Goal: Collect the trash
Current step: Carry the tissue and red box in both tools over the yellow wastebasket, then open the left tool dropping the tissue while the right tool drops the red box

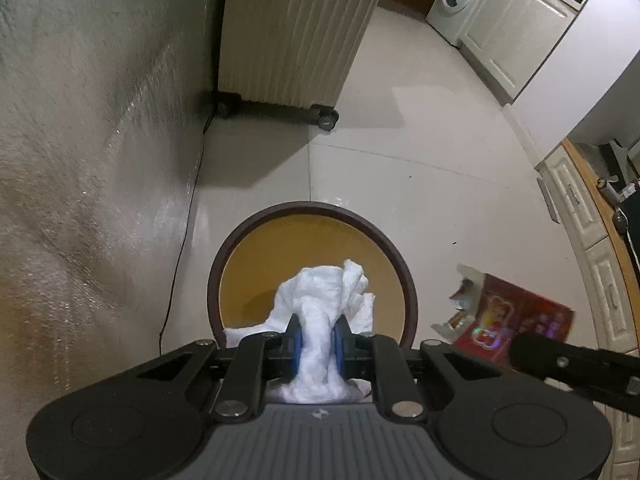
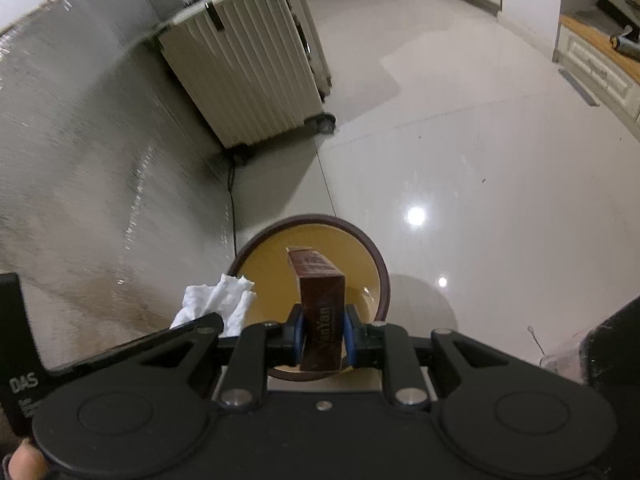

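The left gripper (image 1: 316, 346) pinches a crumpled white tissue (image 1: 326, 300) between its blue pads. The tissue is soft, so the pads squeeze it into a thin strip, and the loose part puffs out in front. It hangs right over the round bin (image 1: 408, 280), which has a dark brown rim and a yellow inside. It is held there so that it can fall straight in when the pads let go.

The right gripper (image 2: 323, 338) pinches a small brown box (image 2: 322, 312) by its two flat sides. The box sticks out forward, standing on its thin edge, with its far end over the middle of the bin (image 2: 382, 264). A grip on the flat sides keeps a stiff box from slipping or turning.

Both grippers point steeply down at the same bin. In the right view the tissue (image 2: 220, 300) shows at the left, over the near left rim. So the two hands are side by side, and both pieces of trash look ready to drop.

The bin stands on the shiny floor (image 2: 480, 140), near the wall and a ribbed suitcase (image 1: 296, 32) on wheels. It looks empty inside, as far as one can see.

A torn red wrapper (image 1: 516, 320) lies on the floor just to the right of the bin. It is probably trash too and not yet picked up.
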The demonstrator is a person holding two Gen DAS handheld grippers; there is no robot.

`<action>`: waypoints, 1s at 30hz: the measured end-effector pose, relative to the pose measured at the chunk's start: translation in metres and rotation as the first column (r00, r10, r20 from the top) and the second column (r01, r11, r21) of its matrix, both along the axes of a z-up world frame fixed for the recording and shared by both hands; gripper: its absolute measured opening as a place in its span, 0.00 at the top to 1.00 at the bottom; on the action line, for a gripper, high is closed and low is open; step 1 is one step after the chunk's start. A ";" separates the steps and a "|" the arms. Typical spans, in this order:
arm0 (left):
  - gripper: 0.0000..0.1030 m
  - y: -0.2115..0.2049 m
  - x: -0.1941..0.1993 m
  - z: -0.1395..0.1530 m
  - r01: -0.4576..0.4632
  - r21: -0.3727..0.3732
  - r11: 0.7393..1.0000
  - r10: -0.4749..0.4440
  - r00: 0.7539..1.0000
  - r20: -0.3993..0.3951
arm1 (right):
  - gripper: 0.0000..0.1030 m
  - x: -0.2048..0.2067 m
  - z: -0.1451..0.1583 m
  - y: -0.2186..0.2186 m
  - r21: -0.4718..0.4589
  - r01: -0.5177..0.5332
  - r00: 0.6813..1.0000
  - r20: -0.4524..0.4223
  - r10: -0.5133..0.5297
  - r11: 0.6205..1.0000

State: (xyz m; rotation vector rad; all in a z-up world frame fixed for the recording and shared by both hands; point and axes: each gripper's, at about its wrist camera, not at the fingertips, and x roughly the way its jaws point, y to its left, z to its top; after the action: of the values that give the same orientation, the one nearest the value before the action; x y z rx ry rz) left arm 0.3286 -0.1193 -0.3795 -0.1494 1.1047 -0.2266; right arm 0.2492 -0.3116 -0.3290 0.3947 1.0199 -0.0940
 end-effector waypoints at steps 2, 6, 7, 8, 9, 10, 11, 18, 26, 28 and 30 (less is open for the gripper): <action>0.84 -0.001 0.007 -0.007 0.000 0.003 1.000 0.000 1.000 -0.008 | 0.80 0.012 -0.013 0.001 -0.002 -0.004 1.000 -0.018 0.004 1.000; 0.83 -0.001 0.016 -0.017 -0.008 0.017 1.000 0.008 1.000 -0.024 | 0.80 0.033 -0.035 0.001 0.011 -0.001 0.999 -0.054 0.002 1.000; 0.83 0.001 0.018 -0.018 -0.016 0.018 1.000 0.017 0.999 -0.029 | 0.80 0.039 -0.042 -0.001 0.023 0.007 0.998 -0.065 -0.005 1.000; 0.82 0.002 0.020 -0.020 -0.022 0.018 1.000 0.022 0.999 -0.032 | 0.80 0.043 -0.048 -0.001 0.035 0.012 0.997 -0.076 -0.009 0.999; 0.82 0.004 0.022 -0.021 -0.025 0.017 1.000 0.026 0.999 -0.035 | 0.80 0.044 -0.054 -0.003 0.046 0.015 0.996 -0.084 -0.011 0.999; 0.82 0.005 0.024 -0.023 -0.029 0.017 0.999 0.030 0.999 -0.039 | 0.80 0.047 -0.060 -0.002 0.053 0.018 0.995 -0.094 -0.013 0.998; 0.82 0.006 0.027 -0.024 -0.035 0.019 0.999 0.036 0.998 -0.042 | 0.80 0.051 -0.066 -0.002 0.052 0.021 0.994 -0.105 -0.016 0.998; 0.82 0.014 0.042 -0.034 -0.066 0.028 0.997 0.068 0.995 -0.069 | 0.80 0.073 -0.085 0.009 0.013 0.001 0.991 -0.133 0.001 1.000; 0.81 0.005 0.045 -0.039 -0.033 0.043 0.999 0.036 0.997 -0.065 | 0.74 0.087 -0.085 0.018 -0.008 -0.037 0.993 -0.114 0.036 0.999; 0.81 0.003 0.048 -0.039 -0.027 0.043 0.999 0.029 0.998 -0.060 | 0.72 0.087 -0.084 0.019 -0.011 -0.039 0.993 -0.111 0.038 0.999; 0.80 0.002 0.049 -0.038 -0.021 0.043 0.999 0.024 0.998 -0.050 | 0.72 0.087 -0.083 0.017 -0.009 -0.034 0.993 -0.114 0.033 0.999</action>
State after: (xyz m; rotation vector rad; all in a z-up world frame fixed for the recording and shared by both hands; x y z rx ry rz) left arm 0.3775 -0.1176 -0.4180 -0.1307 1.1571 -0.1802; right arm 0.3367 -0.2942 -0.4124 0.3651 1.1379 -0.0929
